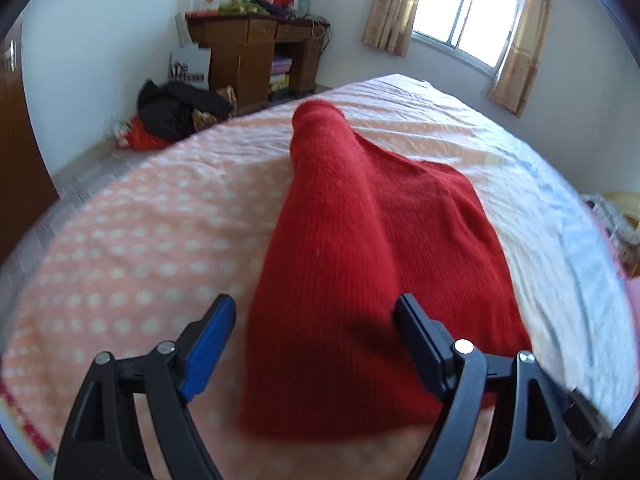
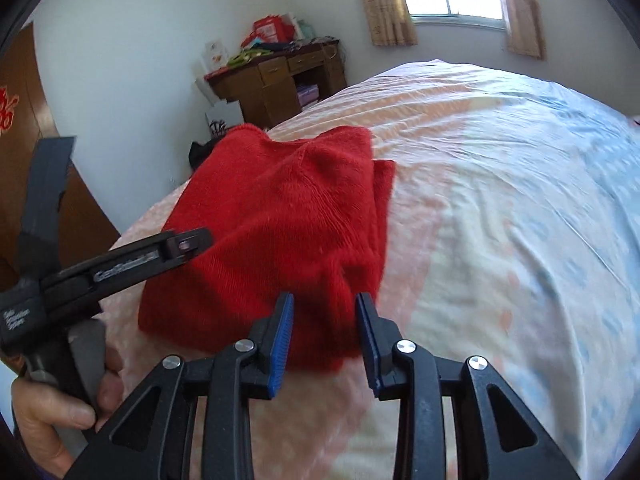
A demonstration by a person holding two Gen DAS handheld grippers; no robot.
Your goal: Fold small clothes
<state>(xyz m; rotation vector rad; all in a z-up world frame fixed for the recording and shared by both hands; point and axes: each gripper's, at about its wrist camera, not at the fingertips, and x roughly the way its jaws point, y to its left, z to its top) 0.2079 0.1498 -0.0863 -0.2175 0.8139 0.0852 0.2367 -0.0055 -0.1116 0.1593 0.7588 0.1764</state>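
Observation:
A red knitted garment (image 1: 360, 264) lies folded on the pink dotted bedspread (image 1: 132, 248), its rolled far end raised toward the back. My left gripper (image 1: 316, 308) is open, its fingers on either side of the garment's near edge, holding nothing. In the right wrist view the same garment (image 2: 280, 216) lies in a folded stack. My right gripper (image 2: 325, 300) is open over its near right corner, holding nothing. The left gripper (image 2: 120, 264) also shows there, held in a hand (image 2: 52, 408) at the garment's left edge.
A wooden desk (image 1: 256, 52) piled with bags and boxes stands by the far wall. A heap of dark clothes (image 1: 176, 112) lies on the floor beside the bed. A curtained window (image 1: 468, 12) is at the back right. A brown wardrobe (image 1: 20, 184) is at left.

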